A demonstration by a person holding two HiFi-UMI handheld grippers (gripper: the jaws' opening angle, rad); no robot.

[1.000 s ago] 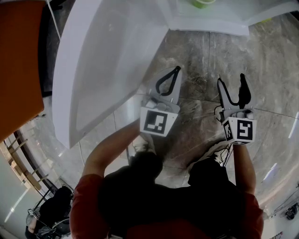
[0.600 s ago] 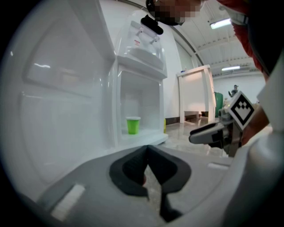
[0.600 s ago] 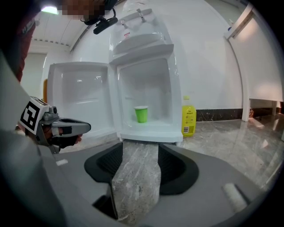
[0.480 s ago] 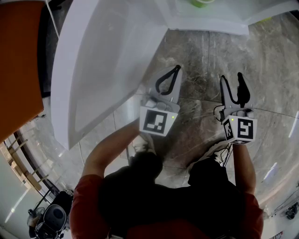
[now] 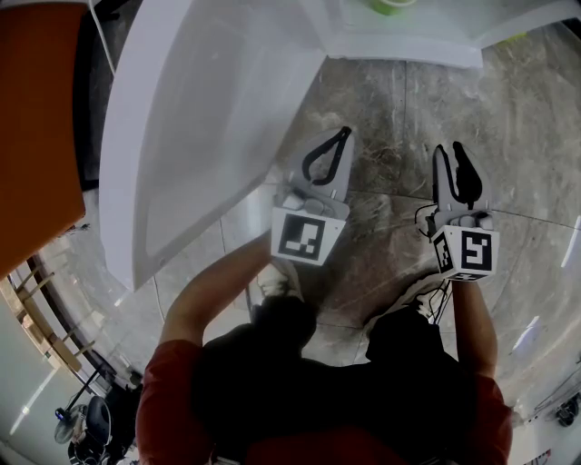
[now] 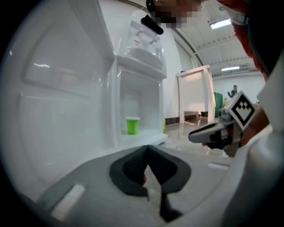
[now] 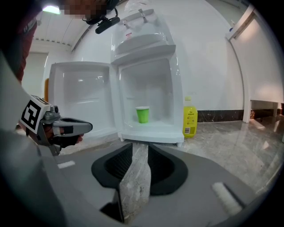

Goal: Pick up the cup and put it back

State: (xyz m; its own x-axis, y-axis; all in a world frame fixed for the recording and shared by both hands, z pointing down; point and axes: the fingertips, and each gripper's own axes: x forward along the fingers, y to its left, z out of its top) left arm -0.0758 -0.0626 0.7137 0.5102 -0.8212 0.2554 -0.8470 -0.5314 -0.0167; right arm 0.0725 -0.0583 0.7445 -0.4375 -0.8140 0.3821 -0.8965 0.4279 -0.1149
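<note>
A green cup [image 5: 392,5] stands upright on the floor of an open white mini fridge [image 5: 399,41]; it also shows as the cup [image 6: 132,125] and the cup [image 7: 142,114] in the gripper views. Both grippers hover over the marble floor, well short of the fridge. My left gripper [image 5: 343,134] is shut with nothing in it, its tips meeting [image 6: 147,150]. My right gripper [image 5: 449,151] has just been closing; a narrow gap [image 7: 140,145] remains and nothing is between its jaws.
The fridge door [image 5: 200,118] is swung wide open at the left, close beside the left gripper. A yellow bottle [image 7: 190,117] stands on the floor right of the fridge. An orange panel [image 5: 36,118] lies at the far left, and a white table [image 6: 195,93] stands farther back.
The right gripper's jaws have drawn from wide apart to a narrow gap. Neither hand has moved. Something shifts in the background at the lower left.
</note>
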